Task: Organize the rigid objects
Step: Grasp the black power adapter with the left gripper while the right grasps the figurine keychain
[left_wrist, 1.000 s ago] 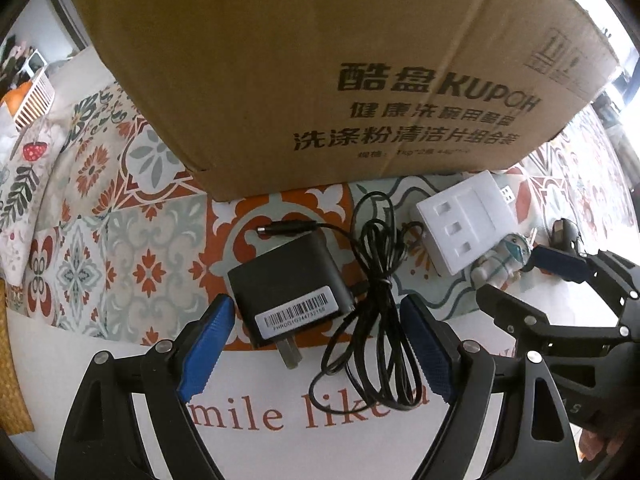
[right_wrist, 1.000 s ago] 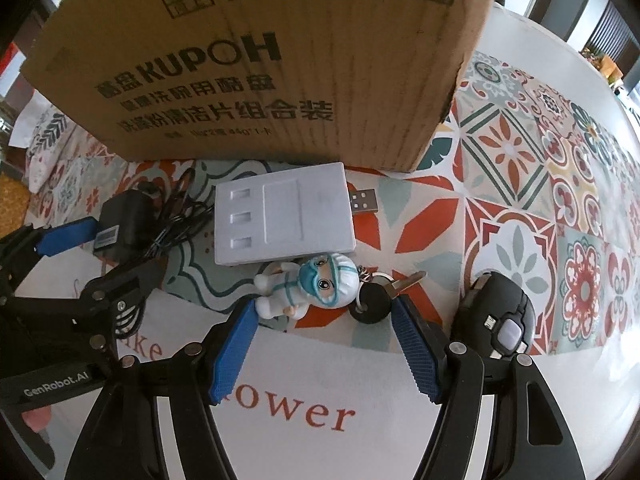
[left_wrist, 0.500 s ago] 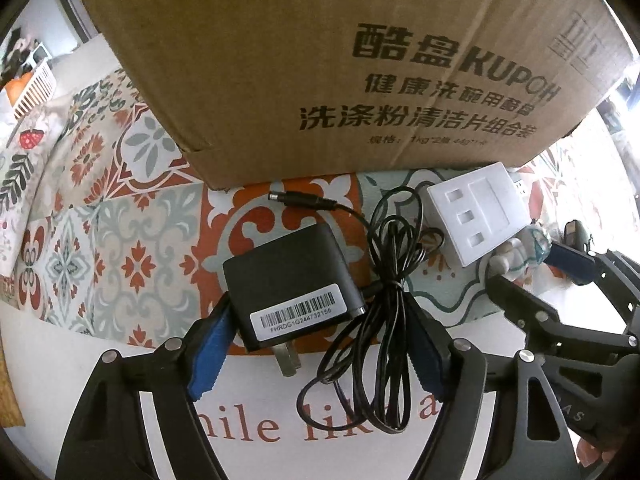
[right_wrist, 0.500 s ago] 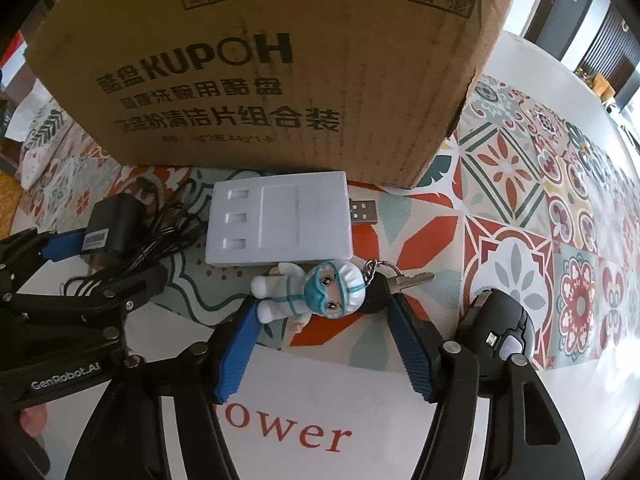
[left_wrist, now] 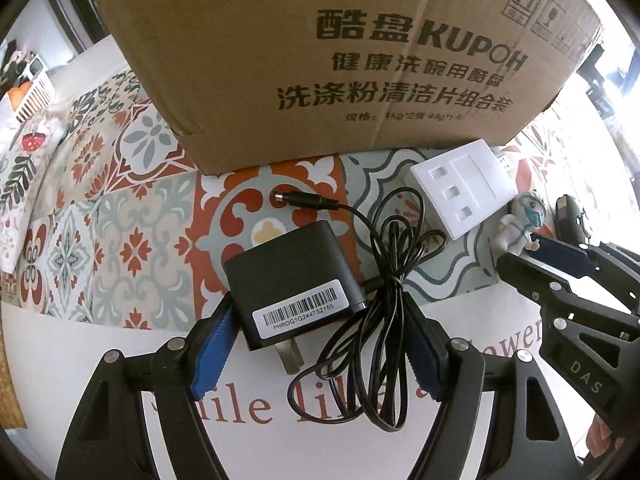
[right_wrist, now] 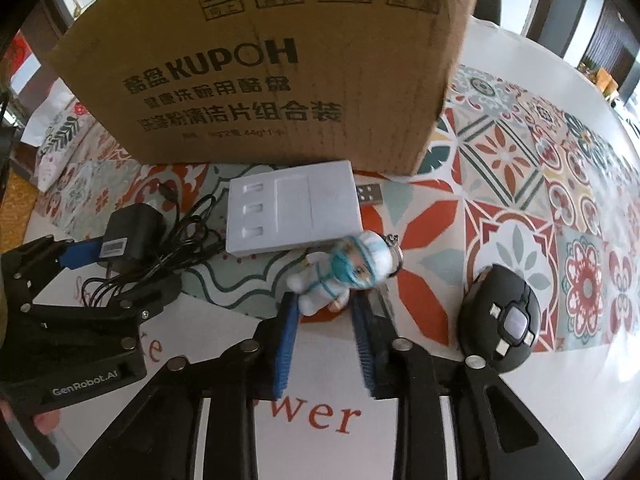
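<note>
Right gripper (right_wrist: 326, 312) just closed, clamped on glossy figurine keychain (right_wrist: 344, 272), left gripper (left_wrist: 316, 344) parted around boxy matte adapter (left_wrist: 296, 276), tangled cable (left_wrist: 384, 312), cardboard box (left_wrist: 320, 52) looming behind

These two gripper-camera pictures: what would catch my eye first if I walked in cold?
A big cardboard box printed KUPOH fills the back of the patterned tablecloth. In front of it, the right gripper has just been closing and now pinches a small masked doll keychain. The left gripper straddles a black power adapter and its tangled cable.
</note>
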`<action>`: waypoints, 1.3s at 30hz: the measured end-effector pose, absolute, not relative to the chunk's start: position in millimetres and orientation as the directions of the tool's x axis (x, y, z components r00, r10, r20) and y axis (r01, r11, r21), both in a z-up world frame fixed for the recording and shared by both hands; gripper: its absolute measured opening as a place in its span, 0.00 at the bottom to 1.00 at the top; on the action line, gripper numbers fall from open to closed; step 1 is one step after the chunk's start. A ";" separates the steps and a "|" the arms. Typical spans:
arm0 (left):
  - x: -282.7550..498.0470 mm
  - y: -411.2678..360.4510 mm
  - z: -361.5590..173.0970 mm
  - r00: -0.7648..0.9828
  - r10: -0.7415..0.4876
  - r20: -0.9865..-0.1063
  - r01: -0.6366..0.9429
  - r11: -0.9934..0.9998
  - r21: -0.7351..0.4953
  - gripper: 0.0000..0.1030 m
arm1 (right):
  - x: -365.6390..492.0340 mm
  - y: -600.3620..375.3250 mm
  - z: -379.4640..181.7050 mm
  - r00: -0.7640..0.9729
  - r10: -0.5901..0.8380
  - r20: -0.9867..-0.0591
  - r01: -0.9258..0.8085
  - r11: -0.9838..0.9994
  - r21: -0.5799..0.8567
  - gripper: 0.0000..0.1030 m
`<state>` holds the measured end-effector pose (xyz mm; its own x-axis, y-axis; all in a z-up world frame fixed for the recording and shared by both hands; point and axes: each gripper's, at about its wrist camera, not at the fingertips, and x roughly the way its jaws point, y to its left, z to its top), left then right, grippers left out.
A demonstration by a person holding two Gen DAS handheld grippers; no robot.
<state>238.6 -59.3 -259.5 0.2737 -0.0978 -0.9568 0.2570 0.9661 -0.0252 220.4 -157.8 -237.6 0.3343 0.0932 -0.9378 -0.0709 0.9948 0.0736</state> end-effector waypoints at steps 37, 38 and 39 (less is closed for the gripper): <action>224.1 -53.0 -226.3 0.309 -0.118 -0.944 0.192 0.980 -0.059 0.72 | 215.6 -158.1 -210.3 0.421 0.022 -0.907 -0.092 0.996 -0.018 0.52; 221.2 -52.4 -222.7 0.316 -0.121 -0.941 0.192 0.979 -0.062 0.72 | 215.3 -157.1 -206.2 0.424 0.023 -0.905 -0.089 0.996 -0.016 0.52; 219.4 -52.0 -220.3 0.320 -0.122 -0.939 0.192 0.979 -0.062 0.72 | 213.1 -157.5 -203.7 0.429 0.024 -0.903 -0.084 0.996 -0.014 0.52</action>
